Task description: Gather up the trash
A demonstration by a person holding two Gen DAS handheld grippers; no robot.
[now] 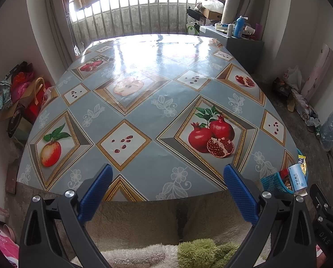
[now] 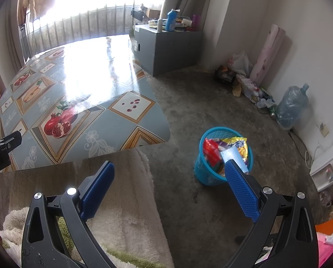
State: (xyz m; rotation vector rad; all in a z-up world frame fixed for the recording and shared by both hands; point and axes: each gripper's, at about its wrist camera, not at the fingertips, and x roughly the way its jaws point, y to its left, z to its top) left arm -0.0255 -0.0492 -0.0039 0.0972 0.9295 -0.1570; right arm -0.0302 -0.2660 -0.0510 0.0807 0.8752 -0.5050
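Observation:
A blue plastic basket [image 2: 202, 169] stands on the floor right of the table, filled with wrappers: a yellow snack bag [image 2: 238, 146], a red packet [image 2: 209, 150] and a pale blue box [image 2: 232, 156]. The left wrist view shows the basket [image 1: 272, 183] at the table's right corner, the pale blue box [image 1: 298, 178] sticking out. My left gripper [image 1: 167, 175] hangs open over the table's near edge, nothing between its fingers. My right gripper [image 2: 169, 174] is open and empty too, held above the floor just left of the basket.
The table [image 1: 144, 111] carries a glossy fruit-print cloth. A person's fleecy garment [image 2: 126, 212] fills the foreground. A grey cabinet [image 2: 166, 44] with bottles stands beyond the table. Bags, a rolled mat and a water jug [image 2: 292, 107] line the right wall; bags [image 1: 21, 93] sit on the left.

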